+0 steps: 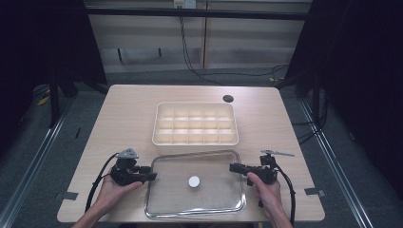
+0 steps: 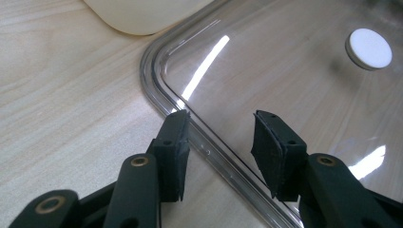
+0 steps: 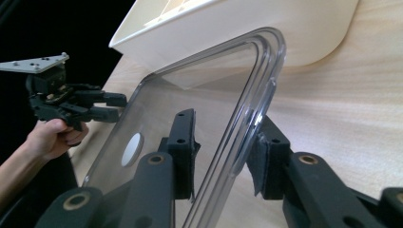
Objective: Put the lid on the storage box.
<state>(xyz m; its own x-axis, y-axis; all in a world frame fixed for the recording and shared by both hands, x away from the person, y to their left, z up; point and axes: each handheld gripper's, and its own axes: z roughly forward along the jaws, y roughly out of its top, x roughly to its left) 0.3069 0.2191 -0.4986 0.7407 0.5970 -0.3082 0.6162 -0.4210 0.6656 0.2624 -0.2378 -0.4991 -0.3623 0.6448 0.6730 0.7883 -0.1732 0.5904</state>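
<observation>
A clear lid [image 1: 209,197] with a round white knob [image 1: 194,181] lies flat on the wooden table, just in front of a cream compartment box [image 1: 195,142]. My left gripper [image 1: 153,176] is at the lid's left edge. In the left gripper view its jaws [image 2: 221,133] straddle the lid's rim [image 2: 209,147] with a gap on each side, so it is open. My right gripper [image 1: 233,167] is at the lid's right edge. Its jaws [image 3: 225,130] straddle the rim [image 3: 247,128]; the outer pad sits against it and the inner pad stands off.
The box's compartments [image 1: 196,122] look empty. A black round grommet [image 1: 228,99] sits in the table behind the box. Bare tabletop lies left and right of the lid. The left gripper [image 3: 119,107] and its hand show in the right gripper view.
</observation>
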